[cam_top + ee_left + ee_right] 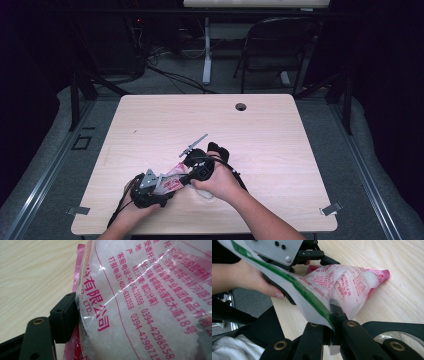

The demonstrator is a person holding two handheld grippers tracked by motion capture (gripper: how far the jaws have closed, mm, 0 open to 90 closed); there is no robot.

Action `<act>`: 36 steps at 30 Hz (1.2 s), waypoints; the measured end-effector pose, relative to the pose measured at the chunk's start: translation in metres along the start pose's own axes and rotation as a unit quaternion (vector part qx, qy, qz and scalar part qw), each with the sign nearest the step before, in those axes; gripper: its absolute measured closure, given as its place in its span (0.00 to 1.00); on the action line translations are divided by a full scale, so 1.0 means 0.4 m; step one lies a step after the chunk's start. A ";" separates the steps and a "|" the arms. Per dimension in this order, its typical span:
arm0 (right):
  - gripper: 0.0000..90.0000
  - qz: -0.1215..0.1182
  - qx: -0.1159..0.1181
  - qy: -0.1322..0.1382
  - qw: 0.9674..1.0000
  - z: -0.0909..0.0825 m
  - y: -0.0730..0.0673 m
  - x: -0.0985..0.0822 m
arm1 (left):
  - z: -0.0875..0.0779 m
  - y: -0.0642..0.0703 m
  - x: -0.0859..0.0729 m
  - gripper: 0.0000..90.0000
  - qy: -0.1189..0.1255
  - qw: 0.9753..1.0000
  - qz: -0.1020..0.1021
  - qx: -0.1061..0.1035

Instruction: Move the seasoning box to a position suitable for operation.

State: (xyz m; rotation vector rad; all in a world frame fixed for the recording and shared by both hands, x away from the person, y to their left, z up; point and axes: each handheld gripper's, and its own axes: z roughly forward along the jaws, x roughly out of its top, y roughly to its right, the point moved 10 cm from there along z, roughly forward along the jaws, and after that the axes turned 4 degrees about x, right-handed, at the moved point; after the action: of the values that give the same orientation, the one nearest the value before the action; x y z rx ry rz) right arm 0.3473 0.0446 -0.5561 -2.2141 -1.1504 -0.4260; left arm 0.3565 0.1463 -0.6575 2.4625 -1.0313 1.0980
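- The bag (172,181), clear plastic with pink print and white granules inside, sits between the two grippers near the counter's (280,150) near edge, lifted partly off the wood.
- Right gripper (332,315): fingers fully closed, pinching the bag's top flap, a white sheet with a green stripe, right at the bag's upper edge.
- Left gripper (150,187): its fingers (63,317) press on the bag's lower left seam; one finger is visible against the film, the other is hidden behind the bag, so it looks clamped on the seam.
- Step in hand, as I judge it: the bag is held at two ends, ready to be pulled open or torn along its top.
- Next move likely calls for the two grippers drawing apart from the bag's middle, steady, without letting the slick film slip; granules could spill if it rips wide.
- The high view gives the layout: both hands close together by the bag, the rest of the counter bare.
- The left gripper view gives the print and crystals close up.
- The right gripper view shows the pinch on the flap and the person's left hand (249,280) beyond the bag.
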 end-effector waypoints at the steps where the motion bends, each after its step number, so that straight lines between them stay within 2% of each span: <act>1: 1.00 0.002 0.000 0.002 1.000 0.000 0.000 0.001 | 0.000 -0.001 0.000 0.32 0.000 1.000 -0.001 0.000; 7: 1.00 0.000 0.002 -0.003 1.000 -0.003 0.001 0.001 | -0.002 -0.001 0.000 0.38 0.002 1.000 -0.007 0.006; 12: 1.00 0.004 0.004 0.004 1.000 -0.003 0.000 0.004 | -0.007 -0.002 0.000 0.47 0.002 1.000 0.005 0.016; 21: 1.00 0.007 0.007 0.008 1.000 -0.005 -0.004 0.007 | -0.013 -0.002 0.002 0.55 -0.002 0.999 0.019 0.026; 24: 1.00 0.000 0.007 0.001 1.000 -0.011 -0.005 0.007 | -0.018 0.000 0.003 0.57 -0.005 0.999 0.020 0.025; 30: 1.00 -0.003 0.005 0.004 1.000 -0.017 -0.008 0.012 | -0.028 0.000 0.009 0.59 -0.007 0.999 0.024 0.029; 36: 1.00 0.000 0.006 0.018 1.000 -0.024 -0.015 0.023 | -0.039 -0.004 0.020 0.60 0.000 0.999 0.028 0.040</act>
State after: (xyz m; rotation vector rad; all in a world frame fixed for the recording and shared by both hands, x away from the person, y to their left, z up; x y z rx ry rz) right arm 0.3477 0.0468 -0.5418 -2.1881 -1.1300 -0.4561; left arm 0.3528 0.1509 -0.6410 2.5101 -1.0818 1.1778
